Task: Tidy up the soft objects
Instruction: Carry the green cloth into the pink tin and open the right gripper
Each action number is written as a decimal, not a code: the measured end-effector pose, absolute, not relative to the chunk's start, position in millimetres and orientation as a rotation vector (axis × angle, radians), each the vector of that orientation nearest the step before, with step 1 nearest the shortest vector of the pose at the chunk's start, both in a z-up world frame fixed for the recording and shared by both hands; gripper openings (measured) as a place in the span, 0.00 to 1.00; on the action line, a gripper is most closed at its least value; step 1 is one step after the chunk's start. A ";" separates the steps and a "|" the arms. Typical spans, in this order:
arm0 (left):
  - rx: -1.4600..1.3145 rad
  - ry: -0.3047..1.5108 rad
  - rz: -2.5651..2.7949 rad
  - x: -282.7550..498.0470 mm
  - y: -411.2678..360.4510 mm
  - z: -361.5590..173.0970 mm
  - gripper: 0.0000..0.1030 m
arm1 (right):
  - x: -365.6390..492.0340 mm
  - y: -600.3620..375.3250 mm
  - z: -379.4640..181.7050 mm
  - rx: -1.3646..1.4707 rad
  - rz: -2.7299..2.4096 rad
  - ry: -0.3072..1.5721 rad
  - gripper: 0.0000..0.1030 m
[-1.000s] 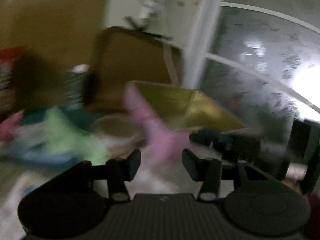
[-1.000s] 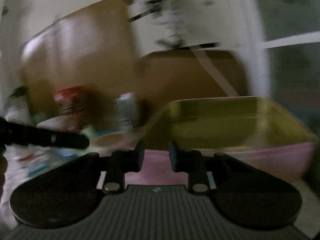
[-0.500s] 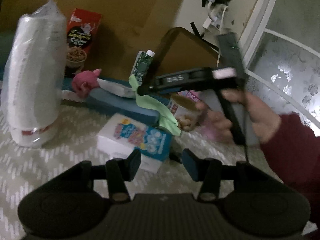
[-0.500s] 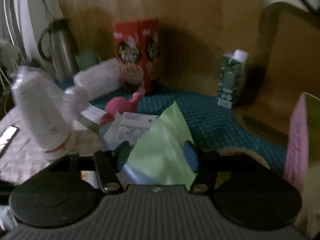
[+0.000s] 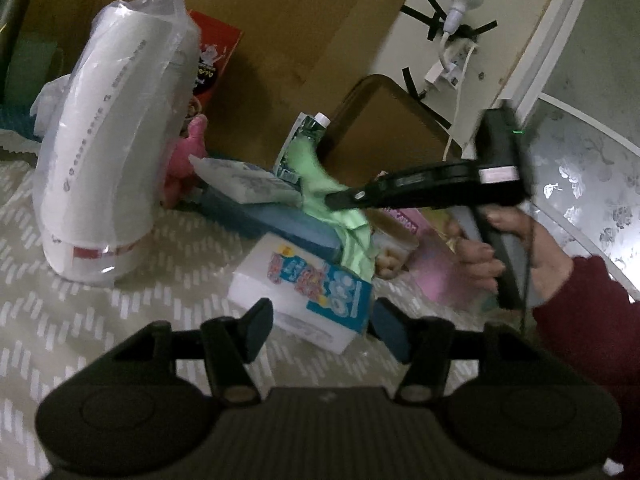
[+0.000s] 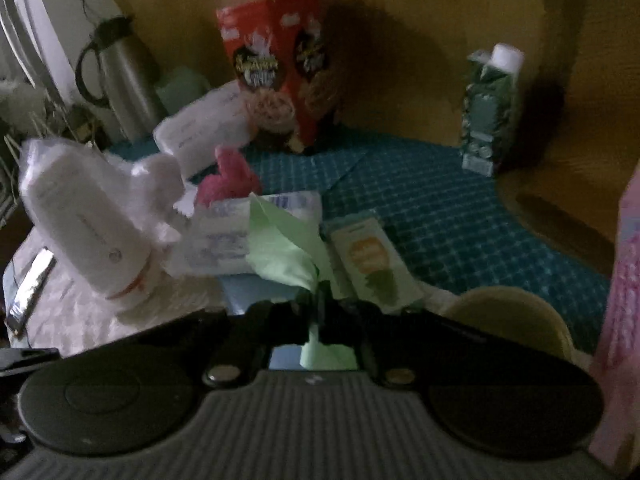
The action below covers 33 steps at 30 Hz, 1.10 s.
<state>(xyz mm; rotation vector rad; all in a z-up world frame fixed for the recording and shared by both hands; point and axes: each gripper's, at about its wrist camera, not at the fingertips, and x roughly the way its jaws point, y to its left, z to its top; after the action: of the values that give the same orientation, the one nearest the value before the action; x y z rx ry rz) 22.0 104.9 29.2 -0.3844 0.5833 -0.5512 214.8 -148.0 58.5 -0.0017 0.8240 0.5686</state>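
Observation:
A light green cloth [image 6: 280, 248] lies over a blue sponge and tissue packs; my right gripper [image 6: 316, 312] is shut on its near end. In the left wrist view the right gripper [image 5: 340, 200] pinches the same cloth [image 5: 348, 232]. My left gripper [image 5: 320, 328] is open and empty, just in front of a white and blue tissue pack [image 5: 304, 288]. A pink plush toy [image 6: 228, 180] sits behind the cloth, also seen in the left wrist view [image 5: 184, 160].
A tall wrapped stack of white cups [image 5: 108, 152] stands at the left. A red cereal box [image 6: 280, 68], a green carton [image 6: 488, 112], a steel jug [image 6: 124, 80], a pink box [image 6: 620, 320] and a snack cup [image 5: 392, 248] crowd the table. A wooden board stands behind.
My right gripper has closed on the green cloth, which now bunches between its fingers. The left gripper has stayed open and has come slightly closer to the tissue pack.

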 end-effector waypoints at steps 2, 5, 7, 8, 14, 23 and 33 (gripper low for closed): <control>-0.378 0.577 -0.555 19.0 103.4 31.3 0.55 | 196.8 -155.5 68.8 0.034 0.580 0.762 0.05; -0.373 0.570 -0.567 14.7 101.2 34.7 0.55 | 168.6 -172.6 88.6 0.119 0.609 0.650 0.06; -0.369 0.570 -0.579 13.0 97.5 37.2 0.55 | 144.2 -186.2 100.4 0.172 0.624 0.571 0.06; -0.367 0.572 -0.588 12.6 94.2 38.8 0.55 | 131.8 -194.0 103.5 0.205 0.634 0.541 0.06; -0.322 0.606 -0.661 8.4 63.4 38.8 0.55 | 65.9 -230.0 81.4 0.267 0.543 0.505 0.06; -0.247 0.700 -0.768 10.1 6.7 32.2 0.60 | 5.7 -229.6 2.0 -0.011 0.301 0.607 0.12; -0.235 0.854 -0.826 30.1 -49.6 19.5 0.67 | -8.0 -224.2 -8.5 -0.150 0.372 0.529 0.62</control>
<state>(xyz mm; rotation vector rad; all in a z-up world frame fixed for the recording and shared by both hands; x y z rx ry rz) 30.1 -49.6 19.5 -0.2355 0.8537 -0.8262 -8.0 -224.2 -8.5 -0.1504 0.5291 0.3720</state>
